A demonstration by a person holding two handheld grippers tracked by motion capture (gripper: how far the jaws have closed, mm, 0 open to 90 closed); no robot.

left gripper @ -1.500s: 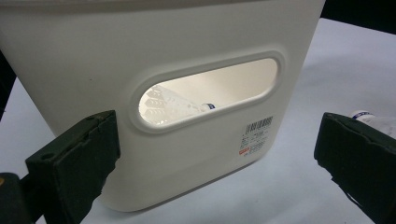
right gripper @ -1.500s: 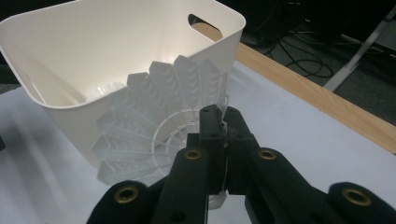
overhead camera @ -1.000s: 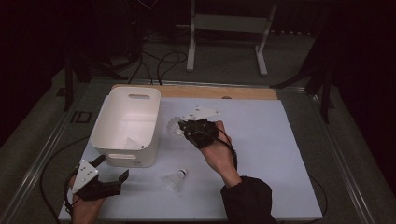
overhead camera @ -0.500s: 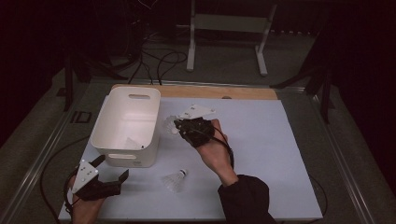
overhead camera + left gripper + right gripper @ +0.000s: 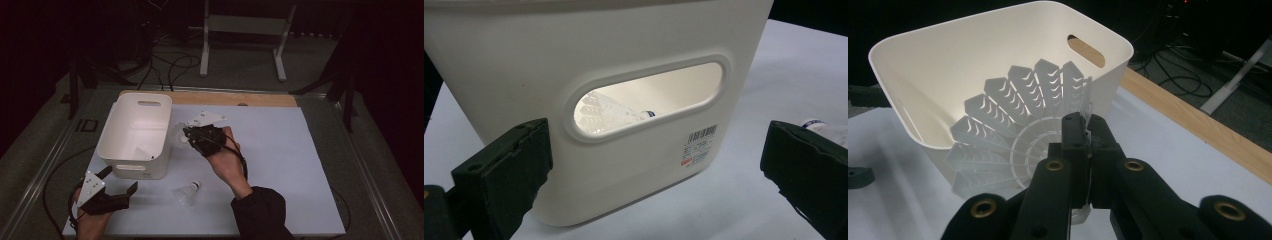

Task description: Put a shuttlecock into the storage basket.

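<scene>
At the table's seven o'clock corner, your left gripper (image 5: pixel 116 186) rested with jaws wide and bare, aimed at the white bin (image 5: pixel 129 165). Through that bin's handle slot you could see one shuttlecock (image 5: pixel 611 113) lying inside on its side, cork toward three o'clock. Just right of the bin's rim, your right gripper (image 5: pixel 186 134) had its jaws pinched tight on the held shuttlecock (image 5: pixel 178 134), a white plastic one with a slotted, fanned skirt; its skirt opened toward the bin at nine o'clock, long axis roughly level. At six o'clock from that hand, a loose shuttlecock (image 5: pixel 188 193) lay on the white mat (image 5: pixel 280 165), cork toward one o'clock.
</scene>
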